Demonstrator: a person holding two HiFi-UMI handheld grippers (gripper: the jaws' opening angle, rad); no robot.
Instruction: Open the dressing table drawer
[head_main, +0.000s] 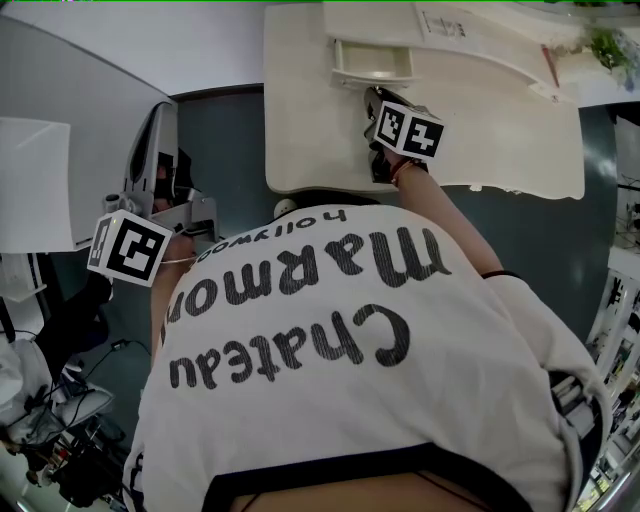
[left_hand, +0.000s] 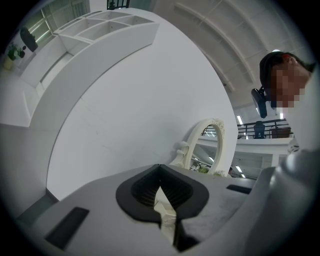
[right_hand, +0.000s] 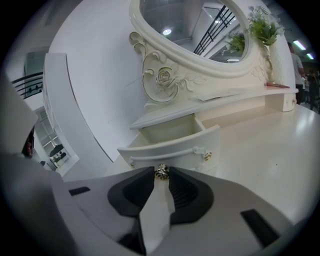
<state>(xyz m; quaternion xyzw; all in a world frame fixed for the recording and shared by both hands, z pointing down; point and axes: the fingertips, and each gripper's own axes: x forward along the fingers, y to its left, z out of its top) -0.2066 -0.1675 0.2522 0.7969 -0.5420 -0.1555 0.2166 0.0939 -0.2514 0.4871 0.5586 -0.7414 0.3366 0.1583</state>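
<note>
Fingers (right_hand: 186, 189) of the right gripper (right_hand: 161, 176) are pinching the small, slick knob (right_hand: 161, 171), seemingly the best hold on this light, rigid drawer (right_hand: 172, 147); the left gripper (left_hand: 160, 172) is idling closed, empty.

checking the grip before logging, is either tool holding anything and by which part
The right tool is shut on the small gold knob at the front of the open drawer. The left tool is shut with nothing between its jaws.
</note>
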